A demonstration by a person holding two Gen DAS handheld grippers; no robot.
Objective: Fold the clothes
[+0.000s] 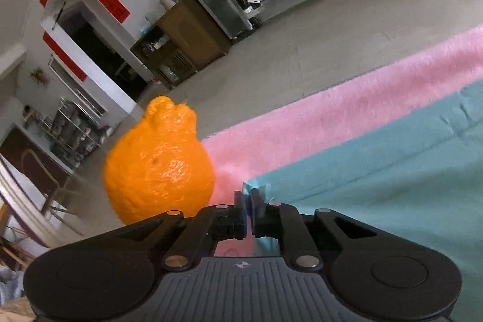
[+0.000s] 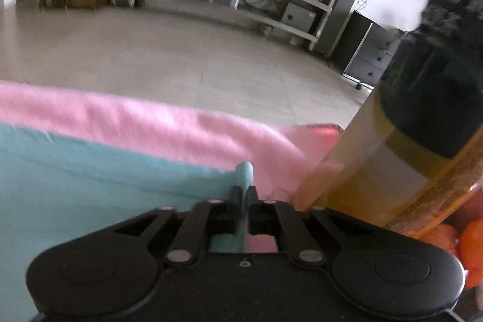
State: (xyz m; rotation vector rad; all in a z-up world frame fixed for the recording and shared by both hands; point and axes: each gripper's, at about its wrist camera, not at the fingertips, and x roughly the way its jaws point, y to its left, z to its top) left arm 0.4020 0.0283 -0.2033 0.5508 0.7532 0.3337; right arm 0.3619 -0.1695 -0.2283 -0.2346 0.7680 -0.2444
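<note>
Cloth [image 1: 392, 171] corners pinched in both tools: left tool [image 1: 247, 201], orange [image 1: 158, 162] just left; right tool [image 2: 244, 195], bottle [image 2: 392, 156] close right.

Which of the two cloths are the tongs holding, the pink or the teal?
The teal cloth: both tongs pinch its corners; the pink cloth lies underneath.
</note>
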